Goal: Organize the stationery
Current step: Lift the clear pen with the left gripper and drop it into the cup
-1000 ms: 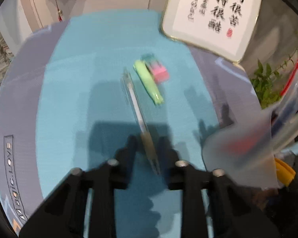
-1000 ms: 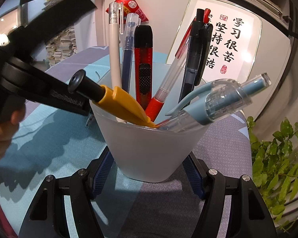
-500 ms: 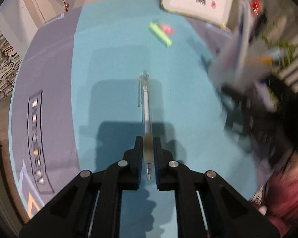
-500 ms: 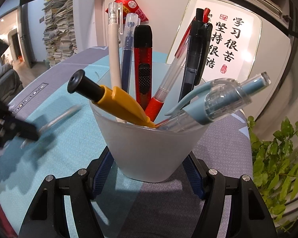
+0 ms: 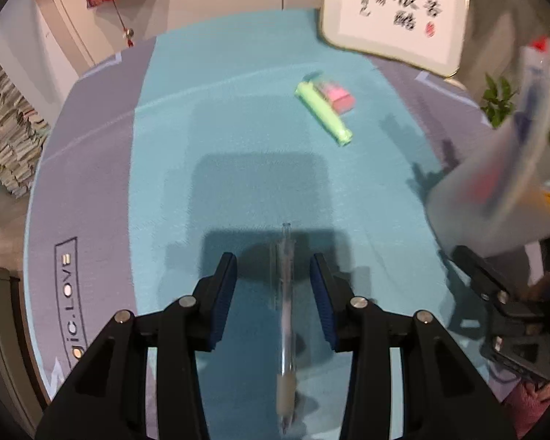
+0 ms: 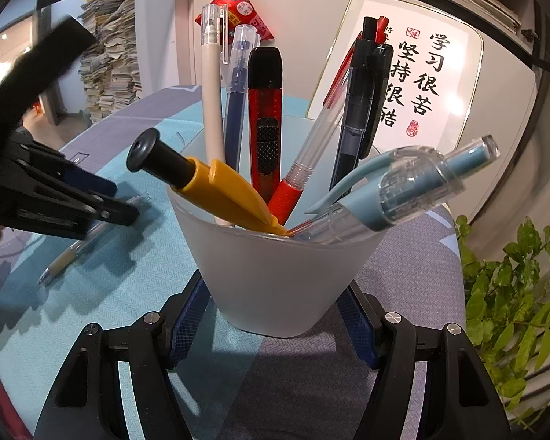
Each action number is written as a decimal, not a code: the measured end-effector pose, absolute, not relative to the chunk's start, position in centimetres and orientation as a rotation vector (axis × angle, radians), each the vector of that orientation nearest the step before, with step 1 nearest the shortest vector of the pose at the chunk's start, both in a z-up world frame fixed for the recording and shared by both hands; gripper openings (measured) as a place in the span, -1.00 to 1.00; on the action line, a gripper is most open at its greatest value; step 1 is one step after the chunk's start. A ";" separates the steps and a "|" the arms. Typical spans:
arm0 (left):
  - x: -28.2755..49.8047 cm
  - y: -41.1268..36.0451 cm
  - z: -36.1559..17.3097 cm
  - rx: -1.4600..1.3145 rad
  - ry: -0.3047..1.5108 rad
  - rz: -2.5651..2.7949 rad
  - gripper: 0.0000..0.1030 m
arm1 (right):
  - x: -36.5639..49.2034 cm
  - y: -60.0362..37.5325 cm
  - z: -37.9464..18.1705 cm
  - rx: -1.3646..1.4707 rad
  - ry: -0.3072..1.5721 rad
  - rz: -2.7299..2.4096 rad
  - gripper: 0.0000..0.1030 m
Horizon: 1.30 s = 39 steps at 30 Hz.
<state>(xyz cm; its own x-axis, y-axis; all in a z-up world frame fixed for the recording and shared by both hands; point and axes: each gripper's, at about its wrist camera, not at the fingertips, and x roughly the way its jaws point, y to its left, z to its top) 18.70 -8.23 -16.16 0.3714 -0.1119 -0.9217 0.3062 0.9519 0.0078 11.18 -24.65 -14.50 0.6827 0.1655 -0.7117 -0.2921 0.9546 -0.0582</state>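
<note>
My left gripper is open, its fingers straddling a clear pen that lies on the teal mat. The pen also shows in the right wrist view, under the left gripper. My right gripper is shut on a frosted cup full of several pens, a red cutter and a yellow tool. The cup appears blurred at the right of the left wrist view. A green highlighter and a pink eraser lie farther away on the mat.
A framed calligraphy board leans at the table's far side. A potted plant stands to the right of the table. Paper stacks are piled beyond the table's left edge. A red ornament hangs on the wall.
My left gripper was shut on the clear pen half a second ago; now its fingers are open and the pen lies on the mat. The right gripper still holds the cup.
</note>
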 end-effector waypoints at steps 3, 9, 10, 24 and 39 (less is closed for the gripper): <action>18.8 -8.0 -16.0 0.169 1.157 -0.283 -0.71 | 11.3 -24.8 -14.5 -0.166 0.780 0.262 0.35; 17.8 -7.8 -14.3 0.145 1.128 -0.295 -0.76 | 11.4 -24.8 -14.5 -0.171 0.780 0.259 0.35; 17.3 -7.9 -13.8 0.140 1.116 -0.303 -0.76 | 11.3 -24.8 -14.5 -0.171 0.780 0.259 0.35; 13.9 -8.3 -6.4 0.101 0.941 -0.388 -0.76 | 11.2 -24.5 -14.6 -0.176 0.779 0.250 0.35; 11.7 -10.6 0.2 0.029 0.778 -0.536 -0.76 | 11.0 -24.1 -14.5 -0.196 0.775 0.242 0.35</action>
